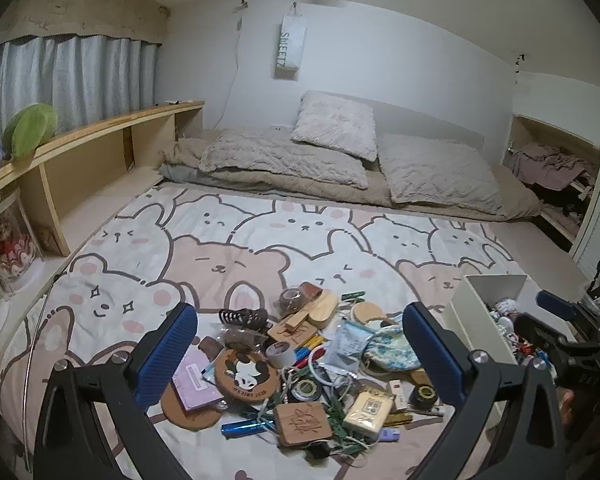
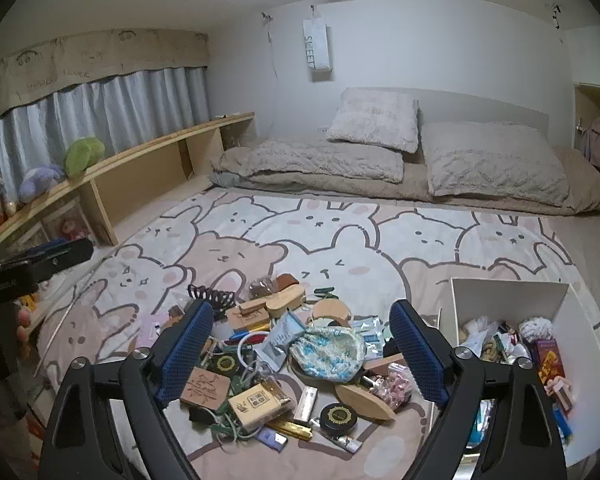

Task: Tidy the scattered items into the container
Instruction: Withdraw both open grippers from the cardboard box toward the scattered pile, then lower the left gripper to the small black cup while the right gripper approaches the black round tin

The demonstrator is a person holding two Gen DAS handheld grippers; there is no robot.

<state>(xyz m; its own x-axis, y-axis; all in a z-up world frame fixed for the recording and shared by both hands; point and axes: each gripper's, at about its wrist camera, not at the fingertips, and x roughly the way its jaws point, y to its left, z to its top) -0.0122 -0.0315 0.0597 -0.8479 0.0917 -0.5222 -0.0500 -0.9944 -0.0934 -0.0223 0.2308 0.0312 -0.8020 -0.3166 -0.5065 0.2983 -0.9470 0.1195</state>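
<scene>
I had both jaws wide and empty — the blue pouch [image 2: 327, 354] lay dead ahead of my right gripper [image 2: 302, 354], container [image 2: 508, 292] to its right.

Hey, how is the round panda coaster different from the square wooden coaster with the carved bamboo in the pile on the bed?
The panda coaster is round, with a black-and-white panda printed on it; the bamboo coaster is square, with only a carved design. The panda coaster lies towards the left of the pile, partly over a pink card; the bamboo coaster lies nearer the camera, on tangled cords. Both are flat and brown, and still outside the white box.
</scene>
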